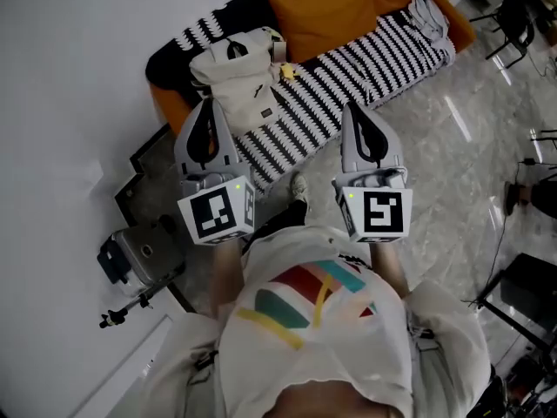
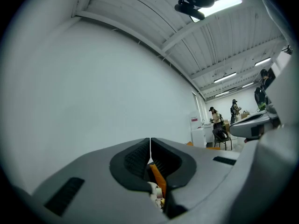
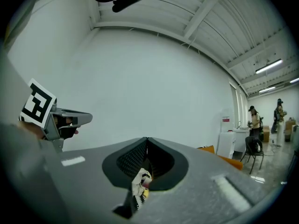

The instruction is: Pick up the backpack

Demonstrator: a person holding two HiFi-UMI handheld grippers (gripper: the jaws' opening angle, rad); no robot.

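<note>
1. The backpack (image 1: pixel 239 81) is cream cloth. It lies at one end of a sofa (image 1: pixel 365 59) with a black and white zigzag cover, near the white wall (image 1: pixel 78 68).
2. It looks soft and saggy and not very full, so it is probably light and will droop when it is lifted.
3. The best place to grab seems to be the dark handle (image 1: pixel 236 49) at its top. The loose cloth would likely slip or bunch up.
4. The backpack's long side runs from the back of the sofa to its front edge. The top with the handle points away from the person and the bottom points toward them.
5. The left hand-held gripper (image 1: pixel 207 104) is closed tight with nothing in it.
6. The right hand-held gripper (image 1: pixel 352 108) is closed and empty too. Both point level, toward the sofa.
</note>
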